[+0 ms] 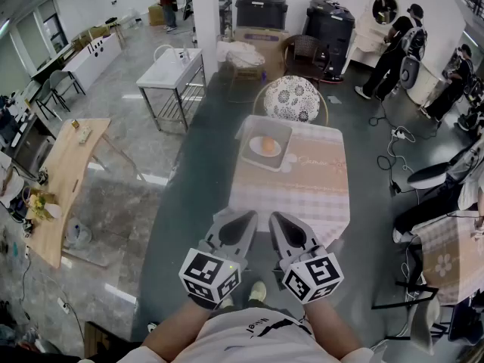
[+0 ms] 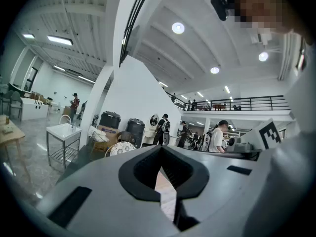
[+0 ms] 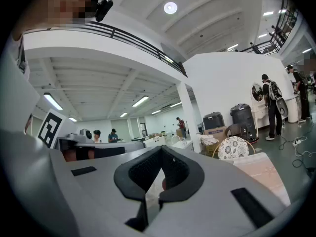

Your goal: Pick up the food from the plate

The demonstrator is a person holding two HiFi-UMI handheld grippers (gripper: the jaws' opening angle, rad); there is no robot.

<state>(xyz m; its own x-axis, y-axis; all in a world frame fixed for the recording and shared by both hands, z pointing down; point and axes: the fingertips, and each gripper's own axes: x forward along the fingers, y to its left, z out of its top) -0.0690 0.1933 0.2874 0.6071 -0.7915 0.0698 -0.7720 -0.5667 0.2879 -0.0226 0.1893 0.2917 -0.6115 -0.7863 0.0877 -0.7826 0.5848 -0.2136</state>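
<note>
Both tongs were clenched on nothing, the left gripper (image 1: 252, 213) and the right gripper (image 1: 274, 215) held level near the body, likely because no reach had begun. The food (image 1: 266, 145) lay on the plate (image 1: 281, 129) at the far end of the table (image 1: 302, 195), well apart.

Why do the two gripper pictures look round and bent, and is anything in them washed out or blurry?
Left gripper view: a wide-angle lens, hence the black corners and the bowed pillar; the ceiling lamp blooms white. Right gripper view: the same curving, plain in the balcony railing. Head view: evenly lit with milder bending; the food on the plate is small but distinct.
</note>
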